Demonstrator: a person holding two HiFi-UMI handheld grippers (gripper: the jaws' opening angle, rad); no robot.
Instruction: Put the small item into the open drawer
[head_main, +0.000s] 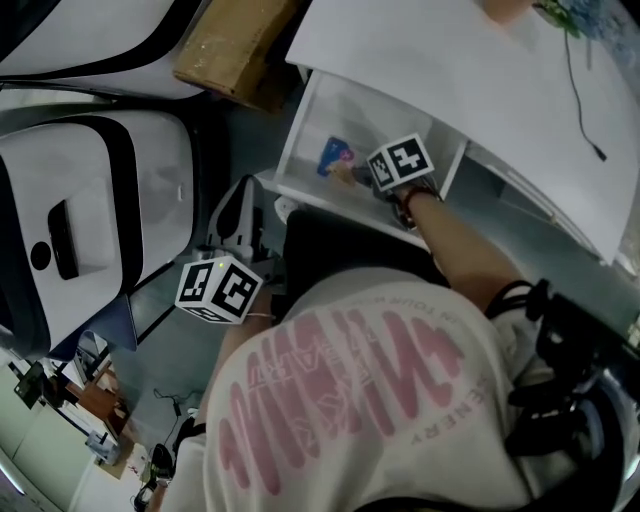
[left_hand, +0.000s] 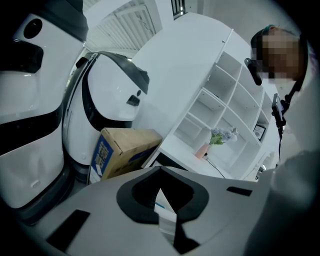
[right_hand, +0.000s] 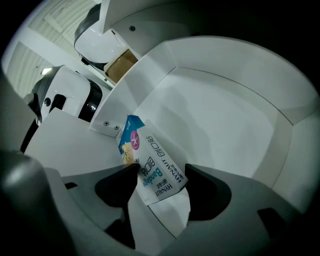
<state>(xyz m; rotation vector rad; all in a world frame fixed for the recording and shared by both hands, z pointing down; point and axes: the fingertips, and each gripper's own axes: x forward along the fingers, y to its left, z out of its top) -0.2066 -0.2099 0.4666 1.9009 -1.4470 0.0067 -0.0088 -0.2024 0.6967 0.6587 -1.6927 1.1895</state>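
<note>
Left gripper (left_hand: 161, 172): jaws drawn together, empty, held off to the side away from the drawer.

Right gripper (right_hand: 160, 169): jaws wide, reaching down into the open white drawer (right_hand: 240, 100). The blue-and-white bandage packet (right_hand: 156, 182) stands between them on the drawer floor.

Step, as judged: release. Next: lift the gripper straight out without catching the packet.
</note>
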